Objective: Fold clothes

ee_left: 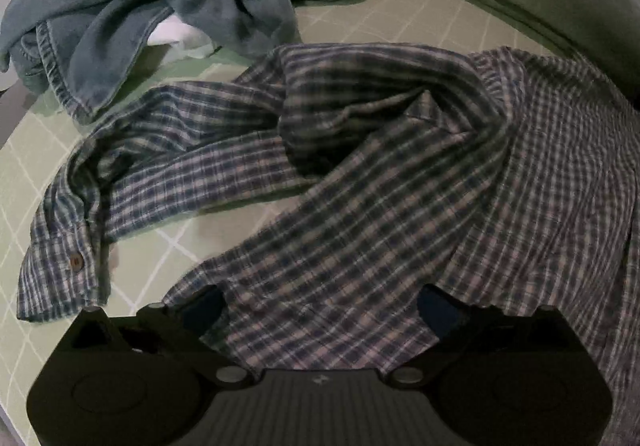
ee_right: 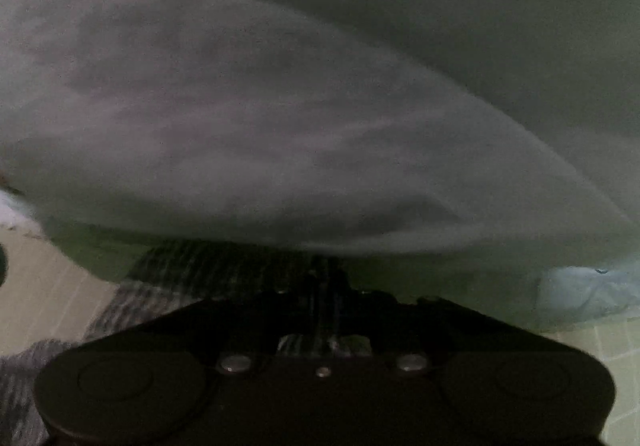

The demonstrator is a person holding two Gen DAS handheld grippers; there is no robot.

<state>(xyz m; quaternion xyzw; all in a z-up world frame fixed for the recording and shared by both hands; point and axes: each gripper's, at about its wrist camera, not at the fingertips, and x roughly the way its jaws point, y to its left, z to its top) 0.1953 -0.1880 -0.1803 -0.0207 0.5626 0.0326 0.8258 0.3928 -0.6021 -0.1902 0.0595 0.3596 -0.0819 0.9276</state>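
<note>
Left gripper (ee_left: pixel 320 306): jaws spread wide, plaid shirt (ee_left: pixel 360 174) cloth between them, not pinched.
Right gripper (ee_right: pixel 324 286): jaws closed together; dark plaid cloth seems caught in them, view blurred.
Shirt: crumpled on green checked sheet (ee_left: pixel 168 242), centre to right of left-wrist frame; cuffed sleeve (ee_left: pixel 68 258) trails to lower left.
Long axis: roughly lower left to upper right.
Risks, judged: thin one-sided pinch may slip; left closing could grab bunched layers, fold skewed; grey-blue garment (ee_left: pixel 120 6) upper left near, may snag.
</note>
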